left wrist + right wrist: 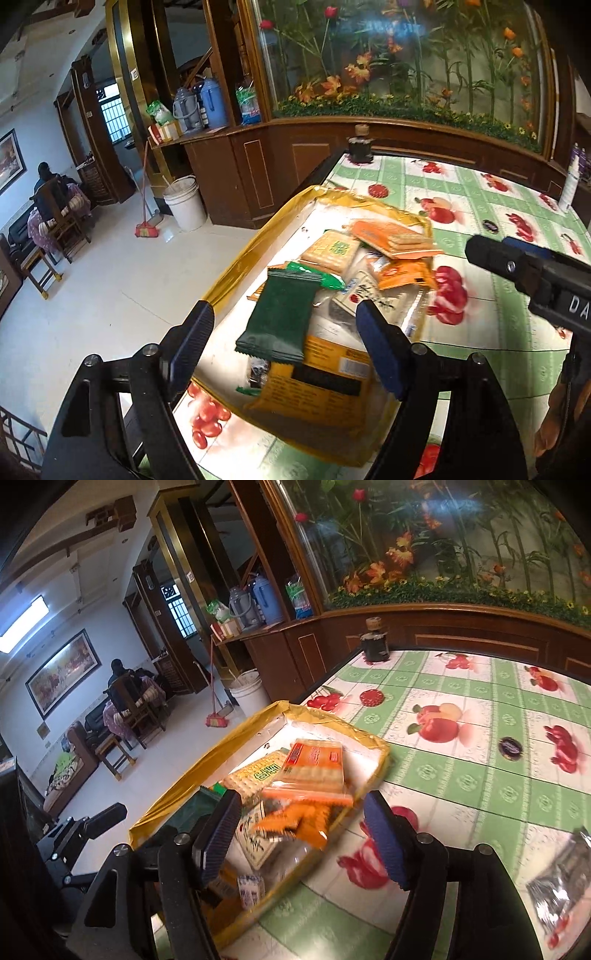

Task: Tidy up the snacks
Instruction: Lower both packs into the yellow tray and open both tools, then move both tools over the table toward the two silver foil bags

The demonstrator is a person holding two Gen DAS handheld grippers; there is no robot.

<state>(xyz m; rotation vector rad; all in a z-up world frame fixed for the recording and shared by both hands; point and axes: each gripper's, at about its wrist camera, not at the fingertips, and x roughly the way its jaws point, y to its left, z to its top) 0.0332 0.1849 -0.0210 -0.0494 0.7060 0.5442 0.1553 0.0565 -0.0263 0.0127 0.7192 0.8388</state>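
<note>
A shallow gold-rimmed tray sits at the table's left corner, piled with snack packets. A dark green packet lies on top, near an orange cracker pack and a large yellow-orange bag. My left gripper is open and empty, hovering over the green packet. My right gripper is open and empty above the tray's right side, just behind the orange cracker pack. The right gripper also shows in the left wrist view. A silver packet lies on the table at right.
The table has a green fruit-print cloth. A dark jar stands at its far corner and a small dark cap lies mid-table. A wooden cabinet with a flower display stands behind. A white bucket and a broom stand on the floor at left.
</note>
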